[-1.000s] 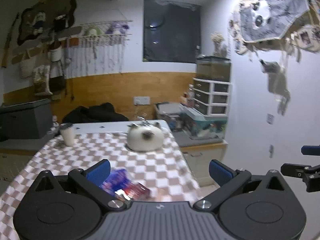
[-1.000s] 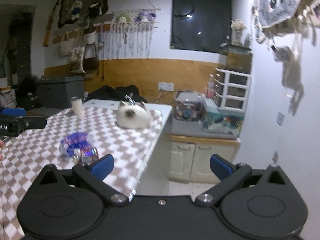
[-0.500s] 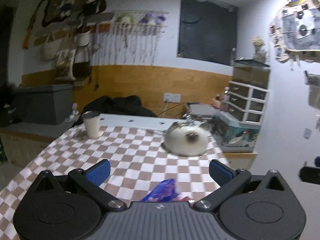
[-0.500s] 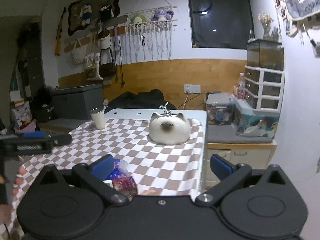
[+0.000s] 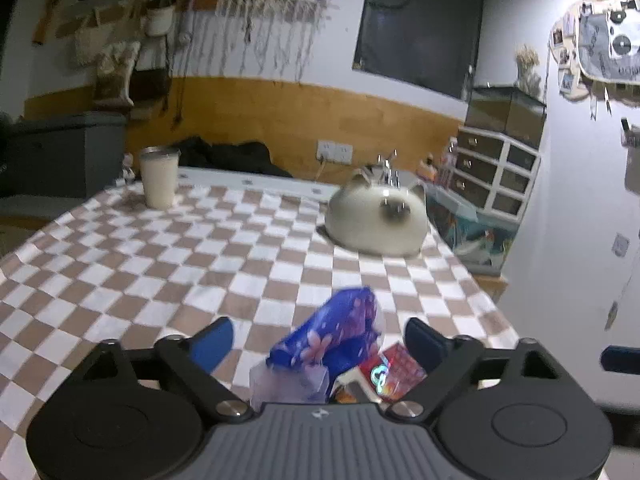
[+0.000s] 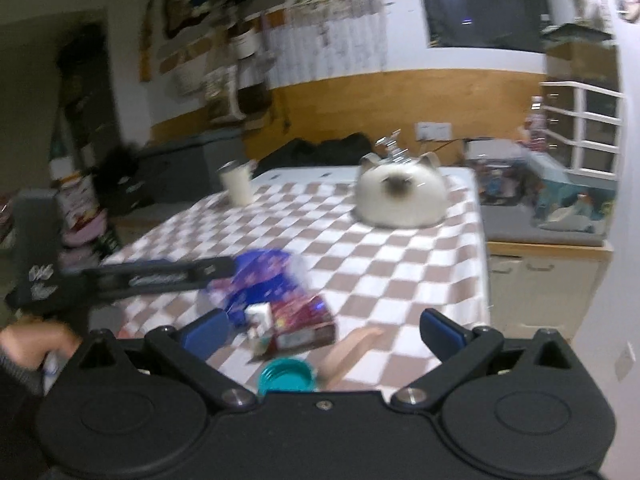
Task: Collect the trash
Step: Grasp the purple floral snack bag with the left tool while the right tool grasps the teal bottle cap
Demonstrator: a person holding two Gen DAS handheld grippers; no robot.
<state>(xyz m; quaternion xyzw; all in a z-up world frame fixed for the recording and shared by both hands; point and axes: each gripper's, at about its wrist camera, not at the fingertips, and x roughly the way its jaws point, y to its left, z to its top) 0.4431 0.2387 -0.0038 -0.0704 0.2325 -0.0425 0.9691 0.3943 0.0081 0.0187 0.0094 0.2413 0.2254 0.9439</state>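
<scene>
A crumpled blue flowered wrapper (image 5: 332, 336) lies on the checked tablecloth (image 5: 160, 272), with a shiny red packet (image 5: 394, 368) beside it. My left gripper (image 5: 318, 344) straddles the wrapper. Its jaws are closing, and the blue pads stand clear of the wrapper on both sides. From the right wrist view the same blue wrapper (image 6: 260, 284) and red packet (image 6: 304, 320) lie just ahead, with a teal cap (image 6: 286, 376) and a pale tan piece (image 6: 348, 348) nearer. My right gripper (image 6: 326, 330) is open above them and grips nothing. A finger of the left gripper (image 6: 160, 276) reaches in from the left.
A white cat-shaped pot (image 5: 376, 220) sits at the table's far right and a pale cup (image 5: 159, 178) at the far left. The table's right edge (image 6: 482, 280) drops toward a low cabinet (image 6: 544, 280). A person's hand (image 6: 36, 344) shows at the left.
Both grippers have come down and forward over the table toward the trash. The blue wrapper now sits between the left jaws, which have narrowed. The teal cap has come into the right view.
</scene>
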